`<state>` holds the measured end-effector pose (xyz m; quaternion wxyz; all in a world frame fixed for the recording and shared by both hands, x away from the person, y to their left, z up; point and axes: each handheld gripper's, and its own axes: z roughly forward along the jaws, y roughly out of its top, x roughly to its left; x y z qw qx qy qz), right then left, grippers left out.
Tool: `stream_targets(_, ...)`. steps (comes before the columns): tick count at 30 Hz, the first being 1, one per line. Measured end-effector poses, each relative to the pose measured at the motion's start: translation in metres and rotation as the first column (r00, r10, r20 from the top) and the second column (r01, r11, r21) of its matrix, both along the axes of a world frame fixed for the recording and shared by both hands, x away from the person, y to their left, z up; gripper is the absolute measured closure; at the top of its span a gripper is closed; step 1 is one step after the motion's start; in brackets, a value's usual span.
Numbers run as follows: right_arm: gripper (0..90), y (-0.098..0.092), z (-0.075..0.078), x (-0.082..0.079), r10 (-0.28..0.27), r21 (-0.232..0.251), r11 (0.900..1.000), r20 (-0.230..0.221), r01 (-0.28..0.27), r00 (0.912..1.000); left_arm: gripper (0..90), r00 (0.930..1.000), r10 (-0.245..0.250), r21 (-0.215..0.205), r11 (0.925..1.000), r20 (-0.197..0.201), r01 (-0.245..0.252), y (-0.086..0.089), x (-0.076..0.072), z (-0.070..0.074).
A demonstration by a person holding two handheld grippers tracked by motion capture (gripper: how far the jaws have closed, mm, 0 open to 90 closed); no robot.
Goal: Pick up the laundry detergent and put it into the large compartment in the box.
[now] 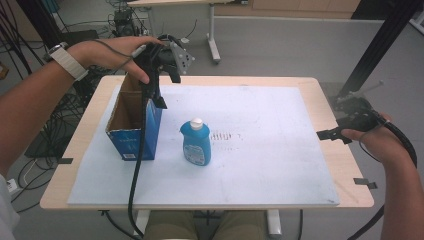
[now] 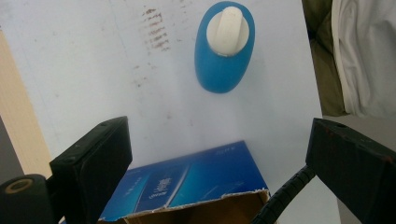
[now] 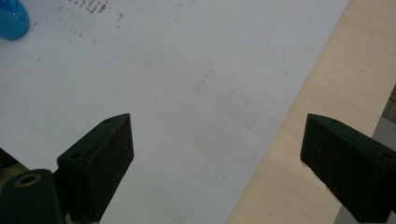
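From the high view, my left gripper point(image 1: 161, 92) hangs over the open top of the blue cardboard box point(image 1: 135, 127), which stands at the left of the white board point(image 1: 260, 150), its cable trailing down the box's front. The blue bottle point(image 1: 196, 143) with its white cap stands upright just to the right of the box, apart from it and below my left gripper. My right gripper point(image 1: 332, 134) sits at the board's right edge, well apart from the bottle and the box. In the left gripper view, my jaws stand wide apart with nothing between them; the box's torn rim point(image 2: 205, 205) lies just below them, and the bottle point(image 2: 224, 56) stands beyond it on the board. In the right gripper view, my jaws are spread wide over bare board and the wooden table point(image 3: 299, 140), and a sliver of the bottle point(image 3: 11, 18) shows far off in the upper left corner.
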<state>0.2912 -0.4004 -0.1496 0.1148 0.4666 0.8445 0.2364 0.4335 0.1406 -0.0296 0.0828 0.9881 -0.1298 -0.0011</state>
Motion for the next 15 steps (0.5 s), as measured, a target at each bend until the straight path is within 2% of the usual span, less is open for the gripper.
stream_targets(6, 9.5, -0.002, 0.0, -0.002, -0.003, 0.002, 1.0, 0.002, 0.003, 1.0, 7.5, 0.9997, -0.023, -0.001, 0.9997, 0.004, 0.023, -0.005, -0.003, 0.0)
stream_targets(15, 9.5, -0.003, -0.003, -0.004, -0.002, 0.007, 1.0, 0.001, 0.002, 1.0, 5.0, 0.9981, -0.059, 0.022, 0.998, -0.019, 0.06, -0.021, -0.004, -0.011)
